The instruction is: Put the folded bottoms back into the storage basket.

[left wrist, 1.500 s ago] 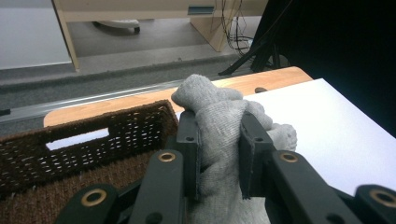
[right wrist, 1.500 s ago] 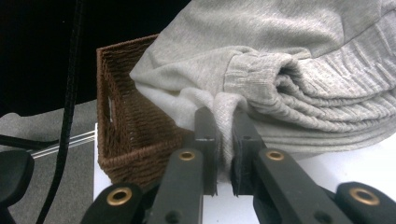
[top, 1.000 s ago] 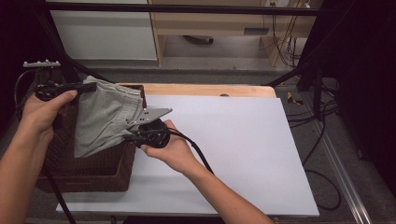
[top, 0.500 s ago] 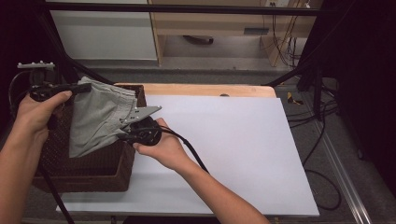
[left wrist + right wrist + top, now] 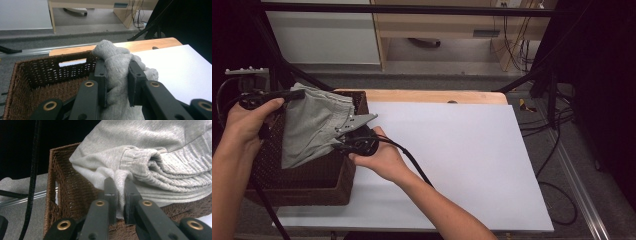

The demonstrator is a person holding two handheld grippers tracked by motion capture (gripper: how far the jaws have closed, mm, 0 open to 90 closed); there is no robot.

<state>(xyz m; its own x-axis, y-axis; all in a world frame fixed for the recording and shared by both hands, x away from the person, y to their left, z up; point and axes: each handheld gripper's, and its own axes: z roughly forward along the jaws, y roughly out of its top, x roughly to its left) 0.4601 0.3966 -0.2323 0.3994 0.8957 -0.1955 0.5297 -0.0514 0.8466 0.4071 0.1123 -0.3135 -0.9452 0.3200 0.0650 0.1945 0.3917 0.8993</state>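
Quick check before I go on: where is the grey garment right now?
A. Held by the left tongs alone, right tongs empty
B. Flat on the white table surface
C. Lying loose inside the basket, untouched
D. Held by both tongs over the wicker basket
D: the grey garment is pinched by the left tongs and the right tongs, and hangs over the wicker basket.
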